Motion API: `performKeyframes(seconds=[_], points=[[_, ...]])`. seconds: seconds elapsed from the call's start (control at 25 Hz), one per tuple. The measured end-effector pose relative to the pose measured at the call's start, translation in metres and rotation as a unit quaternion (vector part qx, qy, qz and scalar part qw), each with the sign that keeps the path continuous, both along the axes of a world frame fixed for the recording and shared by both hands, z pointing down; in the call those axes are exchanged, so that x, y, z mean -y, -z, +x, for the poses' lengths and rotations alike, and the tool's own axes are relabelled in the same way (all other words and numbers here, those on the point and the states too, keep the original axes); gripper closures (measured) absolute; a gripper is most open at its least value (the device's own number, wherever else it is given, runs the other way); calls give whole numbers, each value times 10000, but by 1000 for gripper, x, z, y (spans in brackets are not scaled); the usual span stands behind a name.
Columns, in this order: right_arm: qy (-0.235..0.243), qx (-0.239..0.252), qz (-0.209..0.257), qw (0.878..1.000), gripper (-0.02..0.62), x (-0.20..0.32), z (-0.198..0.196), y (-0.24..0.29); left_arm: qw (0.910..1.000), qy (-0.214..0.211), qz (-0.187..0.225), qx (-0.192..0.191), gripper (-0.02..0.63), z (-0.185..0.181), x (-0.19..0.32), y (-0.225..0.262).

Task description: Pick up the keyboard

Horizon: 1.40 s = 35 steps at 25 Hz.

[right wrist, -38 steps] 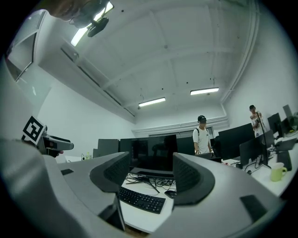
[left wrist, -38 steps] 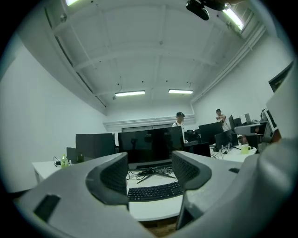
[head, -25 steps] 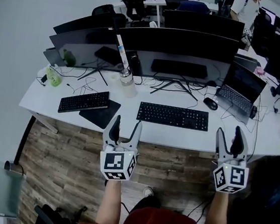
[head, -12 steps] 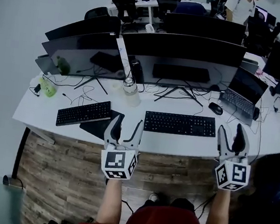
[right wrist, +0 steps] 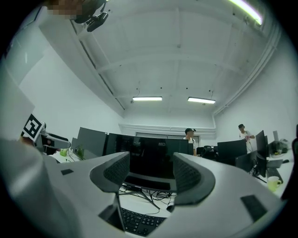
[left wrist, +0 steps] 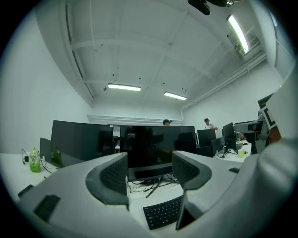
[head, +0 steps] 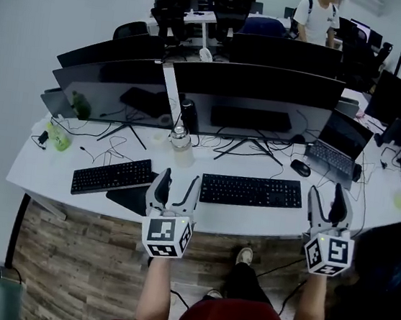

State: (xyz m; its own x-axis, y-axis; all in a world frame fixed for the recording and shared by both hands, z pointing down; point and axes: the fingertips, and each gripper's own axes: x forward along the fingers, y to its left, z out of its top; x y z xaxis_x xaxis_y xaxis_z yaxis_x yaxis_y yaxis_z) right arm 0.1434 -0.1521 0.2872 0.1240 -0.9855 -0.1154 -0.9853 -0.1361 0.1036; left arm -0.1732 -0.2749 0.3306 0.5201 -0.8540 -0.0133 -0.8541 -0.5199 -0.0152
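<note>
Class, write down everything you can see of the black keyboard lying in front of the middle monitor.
The keyboard is black, long and flat, plastic-looking, with full rows of dark keys. It lies flat on the white desk, its long side along the front edge, before the middle monitor. The left hand-held gripper and right hand-held gripper hover open off either end; neither appears to touch it.

Head view: we look from above, steeply down, onto the near edge of the desk [head: 265,220], with the left gripper [head: 180,178] and right gripper [head: 328,190] close below us. Each gripper view rides low at desk height and looks about level along its jaws, across the room. All three share the middle keyboard [head: 251,191] and the monitor [head: 256,90] behind it.
</note>
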Motion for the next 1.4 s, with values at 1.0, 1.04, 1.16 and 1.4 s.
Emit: performKeyframes(seconds=[1.0, 1.04, 1.16, 1.4], points=[[24, 390, -757, 9964, 310, 108, 71, -91, 9960, 9, -760, 461, 313, 59, 95, -87], [46, 412, -868, 9954, 309, 114, 73, -99, 9952, 18, -855, 473, 313, 60, 99, -95], [110, 487, -1214, 9914, 298, 129, 77, -127, 9919, 39, -1149, 538, 313, 63, 108, -121], [192, 693, -1916, 9788, 284, 151, 84, -191, 9803, -30, -1866, 653, 313, 70, 120, -183]])
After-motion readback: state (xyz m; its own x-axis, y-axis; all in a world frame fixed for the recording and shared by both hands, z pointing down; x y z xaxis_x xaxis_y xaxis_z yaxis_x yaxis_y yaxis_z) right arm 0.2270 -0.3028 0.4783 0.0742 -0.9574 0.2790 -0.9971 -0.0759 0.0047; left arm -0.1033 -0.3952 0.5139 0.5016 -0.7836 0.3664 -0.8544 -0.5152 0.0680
